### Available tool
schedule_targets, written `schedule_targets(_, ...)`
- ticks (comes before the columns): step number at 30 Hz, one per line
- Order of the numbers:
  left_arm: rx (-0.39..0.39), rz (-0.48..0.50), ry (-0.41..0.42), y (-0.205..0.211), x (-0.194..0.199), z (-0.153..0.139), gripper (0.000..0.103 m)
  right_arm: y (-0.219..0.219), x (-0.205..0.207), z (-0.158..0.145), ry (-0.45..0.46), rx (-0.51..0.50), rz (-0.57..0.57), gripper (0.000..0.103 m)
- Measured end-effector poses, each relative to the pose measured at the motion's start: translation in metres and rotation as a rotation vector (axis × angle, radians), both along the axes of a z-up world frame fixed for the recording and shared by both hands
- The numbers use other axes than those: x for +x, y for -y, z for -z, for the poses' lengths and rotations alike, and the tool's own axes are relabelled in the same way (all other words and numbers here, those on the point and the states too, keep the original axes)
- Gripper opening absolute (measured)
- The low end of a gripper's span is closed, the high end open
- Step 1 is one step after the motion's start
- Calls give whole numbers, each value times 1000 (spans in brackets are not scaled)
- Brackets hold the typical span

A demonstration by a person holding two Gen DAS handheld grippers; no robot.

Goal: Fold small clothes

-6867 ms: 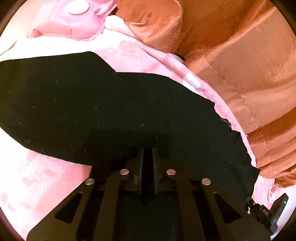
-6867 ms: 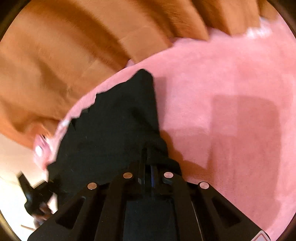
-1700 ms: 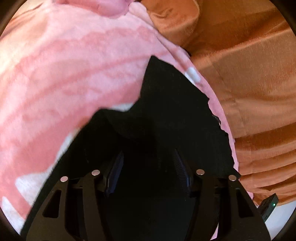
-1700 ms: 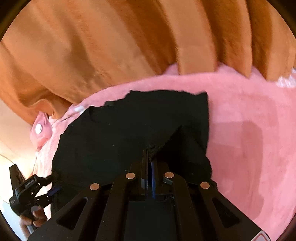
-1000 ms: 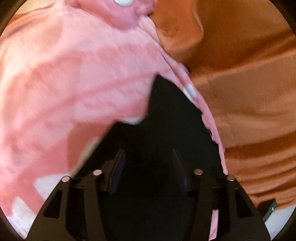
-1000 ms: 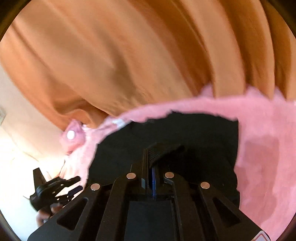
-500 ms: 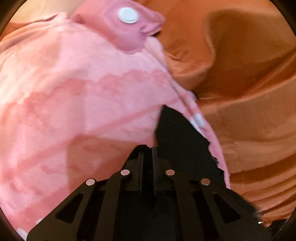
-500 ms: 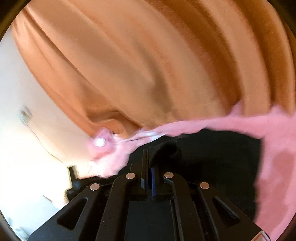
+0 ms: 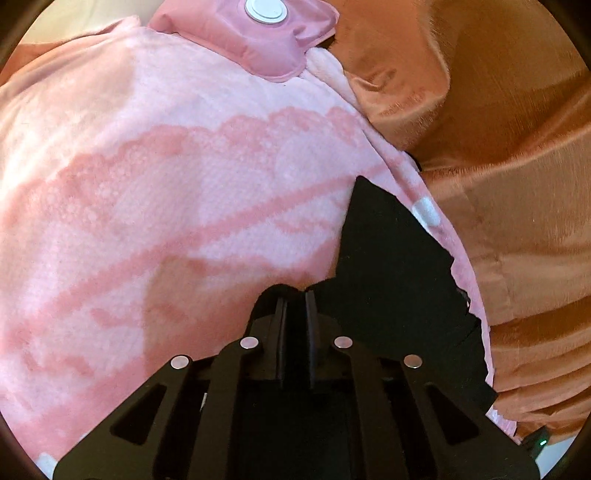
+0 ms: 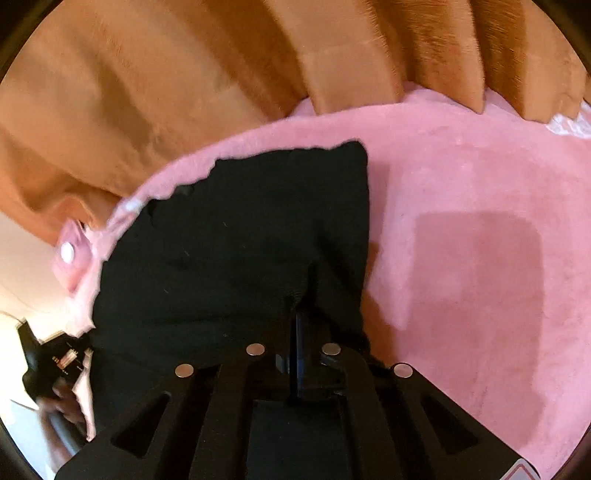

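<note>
At the bed's (image 10: 461, 229) curtain-side edge, black cloth (image 10: 236, 236) lies flat on the pink blanket, left gripper (image 9: 294, 295) fingers pinching its near corner for the fold, right gripper (image 10: 301, 317) fingers just easing apart, fold still between them.

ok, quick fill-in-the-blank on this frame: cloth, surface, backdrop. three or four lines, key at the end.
1. The garment being folded is ____ in colour.
2. It lies on a ____ blanket.
3. Beyond the blanket's edge hangs an ____ curtain.
4. The pink pouch at the top of the left wrist view has a round ____ cap.

Missing words: black; pink; orange; white
</note>
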State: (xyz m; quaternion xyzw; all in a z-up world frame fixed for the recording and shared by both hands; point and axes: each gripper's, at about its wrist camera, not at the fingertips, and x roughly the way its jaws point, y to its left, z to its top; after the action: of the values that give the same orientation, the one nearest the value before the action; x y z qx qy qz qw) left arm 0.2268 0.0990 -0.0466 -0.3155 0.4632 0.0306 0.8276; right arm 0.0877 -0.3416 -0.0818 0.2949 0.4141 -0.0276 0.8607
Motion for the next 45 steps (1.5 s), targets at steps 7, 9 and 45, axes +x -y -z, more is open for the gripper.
schedule_targets(7,-17,33,-9,-7,2,-2,9,-35,-2,1,-82,-105,-105,29)
schedule_targets(9,5,16,-2,-10,0,-5,9,-44,0,-13,-41,-67,-130,7)
schedule_targets(45,345,448,38,-18,-174,-54,74,-84,-253,-58,-15,-16,163,63)
